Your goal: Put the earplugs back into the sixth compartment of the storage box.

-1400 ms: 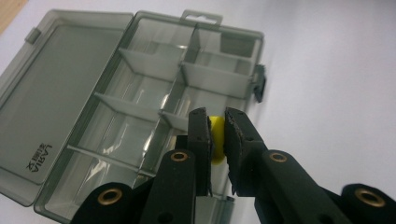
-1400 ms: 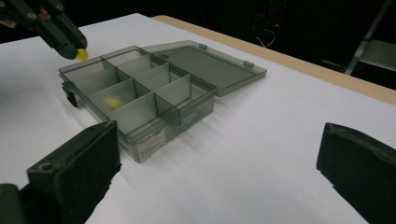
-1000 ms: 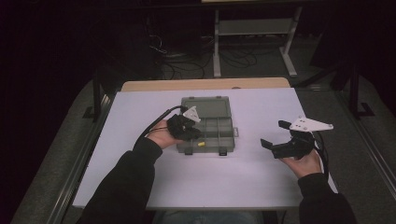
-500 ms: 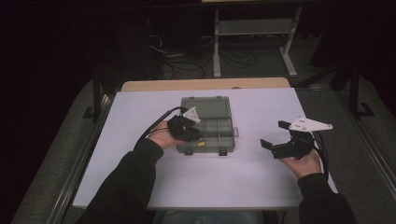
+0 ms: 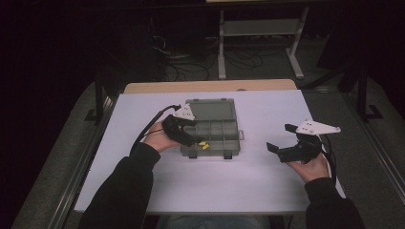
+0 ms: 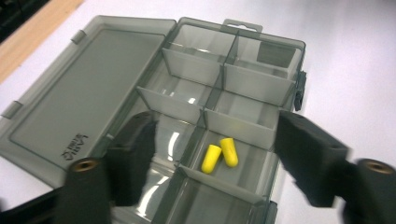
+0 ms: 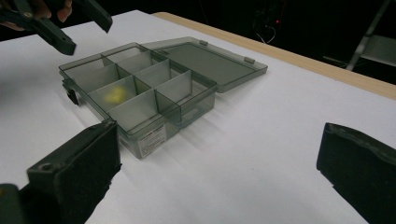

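The left gripper [image 5: 191, 138] hangs over the near left part of the compartment box [image 5: 212, 129] in the high view; its jaws have just been opening and grip nothing. Two yellow earplugs [image 5: 204, 145] lie in a near compartment of the box, whose lid lies open flat on the white desk [image 5: 200, 186]. The right gripper [image 5: 284, 143] waits well apart to the right, spread wide and empty.

In the left gripper view, the earplugs [image 6: 219, 154] rest together in one compartment, below and between the parted jaws, touching neither. The other compartments look empty.

In the right gripper view, the box [image 7: 140, 88] sits ahead, a yellow blur inside. The drop looks done; closing the lid seems left.
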The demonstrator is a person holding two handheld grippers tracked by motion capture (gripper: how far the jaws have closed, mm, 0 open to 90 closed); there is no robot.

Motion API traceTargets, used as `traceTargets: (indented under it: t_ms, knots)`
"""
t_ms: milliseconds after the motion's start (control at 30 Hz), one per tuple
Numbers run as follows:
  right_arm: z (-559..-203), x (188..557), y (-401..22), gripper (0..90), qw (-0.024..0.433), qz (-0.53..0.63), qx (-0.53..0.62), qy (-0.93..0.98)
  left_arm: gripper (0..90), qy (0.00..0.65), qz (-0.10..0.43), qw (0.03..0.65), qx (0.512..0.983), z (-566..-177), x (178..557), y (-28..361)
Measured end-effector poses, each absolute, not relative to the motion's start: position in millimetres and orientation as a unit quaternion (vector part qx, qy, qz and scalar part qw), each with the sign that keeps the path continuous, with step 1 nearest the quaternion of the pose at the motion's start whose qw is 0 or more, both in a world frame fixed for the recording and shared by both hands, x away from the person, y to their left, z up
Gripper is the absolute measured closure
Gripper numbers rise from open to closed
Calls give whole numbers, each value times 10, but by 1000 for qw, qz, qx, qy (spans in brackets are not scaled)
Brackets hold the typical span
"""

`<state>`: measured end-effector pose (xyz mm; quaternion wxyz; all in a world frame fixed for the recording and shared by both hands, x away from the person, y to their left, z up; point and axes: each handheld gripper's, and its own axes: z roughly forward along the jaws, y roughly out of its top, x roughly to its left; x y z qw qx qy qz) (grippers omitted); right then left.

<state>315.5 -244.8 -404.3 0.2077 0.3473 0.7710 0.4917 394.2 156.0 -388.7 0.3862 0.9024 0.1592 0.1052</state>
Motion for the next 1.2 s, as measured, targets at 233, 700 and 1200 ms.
traceTargets:
  t_ms: [233,700,1200]
  knots:
    - [-4040,3150,-2449,0,208,493,346,771,15,176,134,418,881,-3814,3870,1698]
    - [-4039,3148,-2448,0,208,494,346,771,0,221,144,485,834,-3784,3780,2168]
    - [-4047,3138,-2452,0,206,494,349,769,0,249,176,512,803,-3717,3576,2529]
